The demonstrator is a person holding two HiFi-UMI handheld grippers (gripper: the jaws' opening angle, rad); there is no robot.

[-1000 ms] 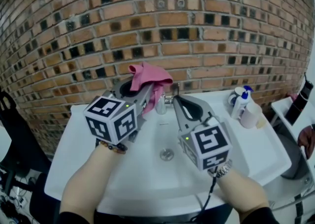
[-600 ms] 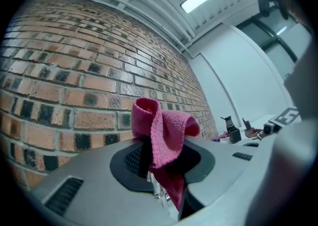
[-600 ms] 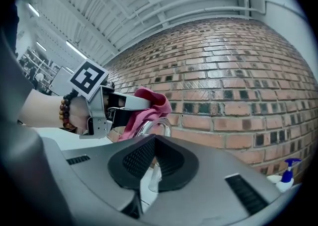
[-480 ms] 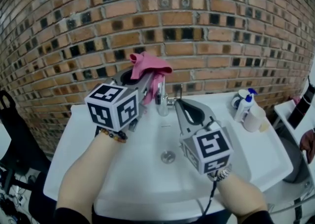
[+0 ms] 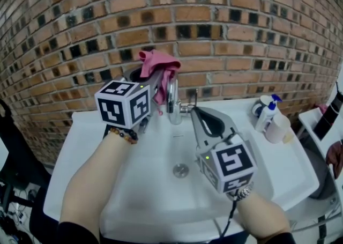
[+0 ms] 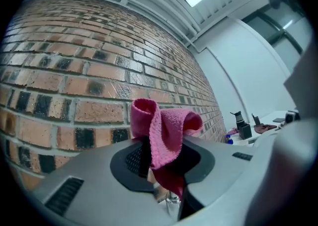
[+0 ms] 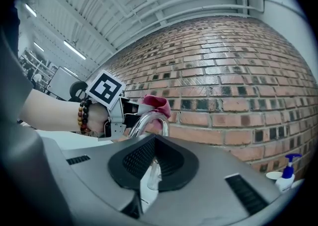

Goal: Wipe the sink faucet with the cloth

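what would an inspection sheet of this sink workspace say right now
surface: white sink, basin bare apart from the drain
job's things: chrome faucet at the back rim; pink cloth up beside its arch, contact not certain
clutter: blue-topped bottle and a white cup at the sink's right rear corner
grippers: left gripper with fingers shut on the cloth; right gripper with fingers together, nothing between them, tip close to the faucet's right side
cables: one thin dark cable hanging from the right gripper
surroundings: brick wall right behind the sink
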